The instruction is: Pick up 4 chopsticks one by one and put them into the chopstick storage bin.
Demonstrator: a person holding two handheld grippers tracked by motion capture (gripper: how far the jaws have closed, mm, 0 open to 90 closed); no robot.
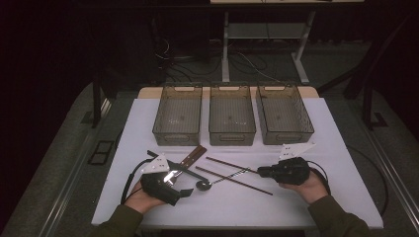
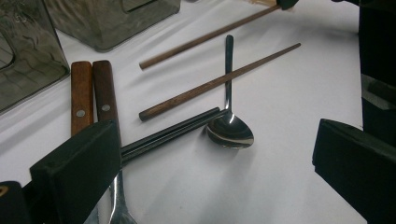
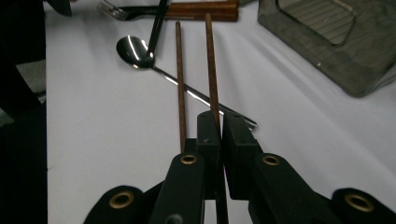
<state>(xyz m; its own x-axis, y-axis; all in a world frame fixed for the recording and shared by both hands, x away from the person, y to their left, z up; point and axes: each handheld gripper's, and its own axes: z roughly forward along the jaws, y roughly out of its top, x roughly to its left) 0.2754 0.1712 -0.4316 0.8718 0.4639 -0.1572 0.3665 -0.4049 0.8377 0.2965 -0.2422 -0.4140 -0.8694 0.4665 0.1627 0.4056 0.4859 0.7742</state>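
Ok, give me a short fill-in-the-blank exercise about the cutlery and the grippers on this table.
1. The right gripper is shut on a wooden ____.
2. At the far edge of the white table stand ____ clear bins.
3. The free chopstick lies across the handle of the metal ____.
4. The jaws of the left gripper are ____.

Missing words: chopstick; three; spoon; open

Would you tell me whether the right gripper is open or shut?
Shut: the right gripper has its jaws clamped on one wooden chopstick.
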